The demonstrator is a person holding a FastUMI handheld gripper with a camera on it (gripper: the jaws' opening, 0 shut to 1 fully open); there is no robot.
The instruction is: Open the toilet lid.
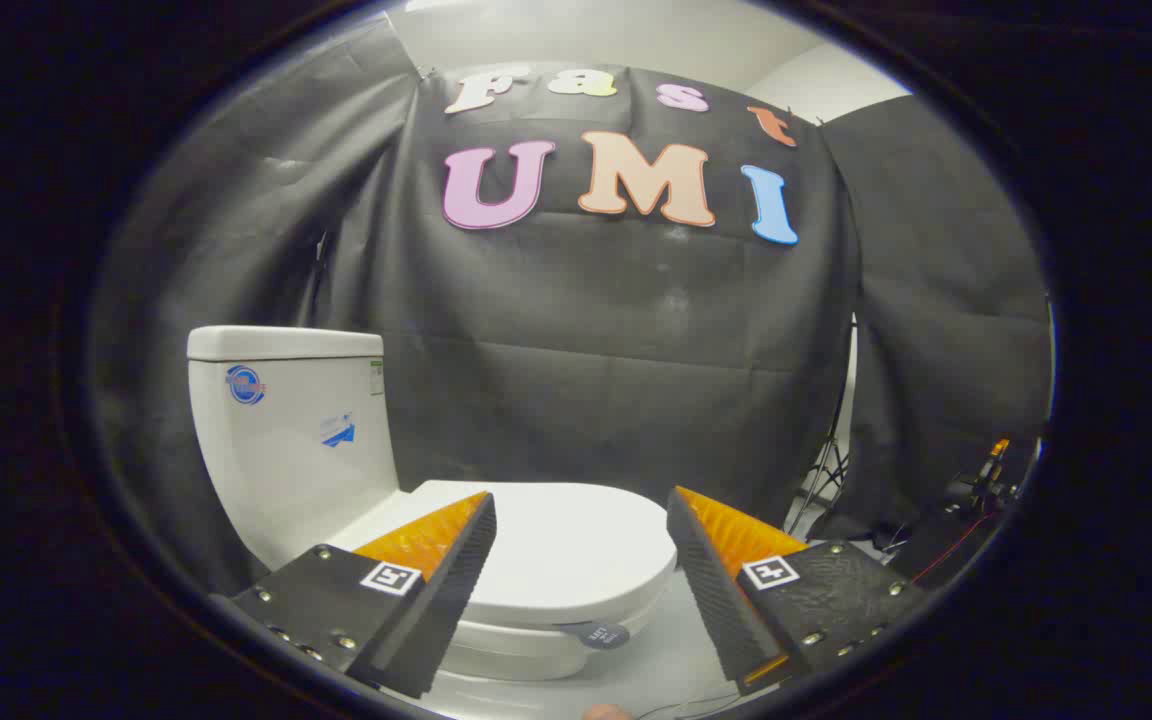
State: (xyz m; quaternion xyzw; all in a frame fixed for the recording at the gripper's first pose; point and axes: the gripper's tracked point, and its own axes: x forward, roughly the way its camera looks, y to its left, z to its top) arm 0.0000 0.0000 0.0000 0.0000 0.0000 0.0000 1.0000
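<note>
Two fingers of my gripper [581,540] stand wide apart, holding nothing. Between and just beyond them the glossy white oval toilet lid [566,545] lies flat, shut, long axis running from the white ceramic tank [286,440] rightward; its near rim is partly hidden.

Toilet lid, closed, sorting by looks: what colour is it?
Plain glossy white toilet lid, gripper view; open gripper fingers flank it.

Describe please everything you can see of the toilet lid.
The toilet lid is white, smooth and glossy, likely plastic, with a rounded front edge. It is closed, lying flat on the seat, its back end towards the tank. It lies just ahead of the open gripper, seen between the two fingers, which do not touch it. A small dark tag hangs under its front rim.
</note>
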